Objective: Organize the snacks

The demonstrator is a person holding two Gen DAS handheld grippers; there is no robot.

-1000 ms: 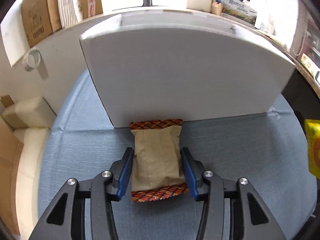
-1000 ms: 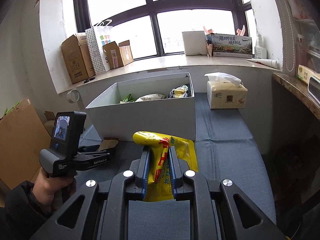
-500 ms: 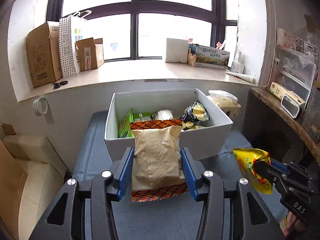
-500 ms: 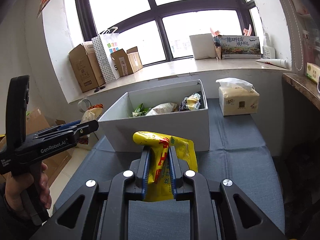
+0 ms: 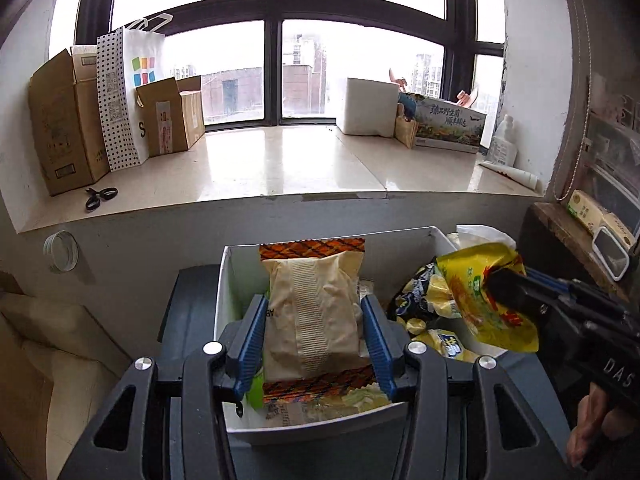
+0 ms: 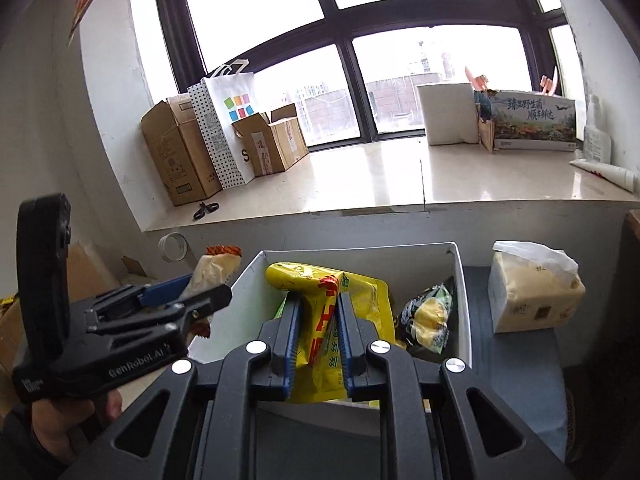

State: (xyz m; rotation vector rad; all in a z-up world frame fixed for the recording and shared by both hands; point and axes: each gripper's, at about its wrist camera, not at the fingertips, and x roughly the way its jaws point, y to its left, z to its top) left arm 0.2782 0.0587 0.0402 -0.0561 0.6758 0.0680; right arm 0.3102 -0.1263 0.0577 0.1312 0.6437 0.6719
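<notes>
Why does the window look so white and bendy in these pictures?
Left wrist view: daylight overexposes the window, so the sky is blank white, and glare shines on the sill. Right wrist view: the fisheye lens bows the window frame into curves, and the corners go dark.

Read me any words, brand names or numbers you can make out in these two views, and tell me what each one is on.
"GenRobot.AI": side of the left gripper.
"DAS": body of the right gripper; the rest is cut off.
"S": white shopping bag on the sill, partly hidden.
Chinese lettering on the printed box: too small to read surely.
Red characters on the yellow packet and print on the tan packet: unreadable.
</notes>
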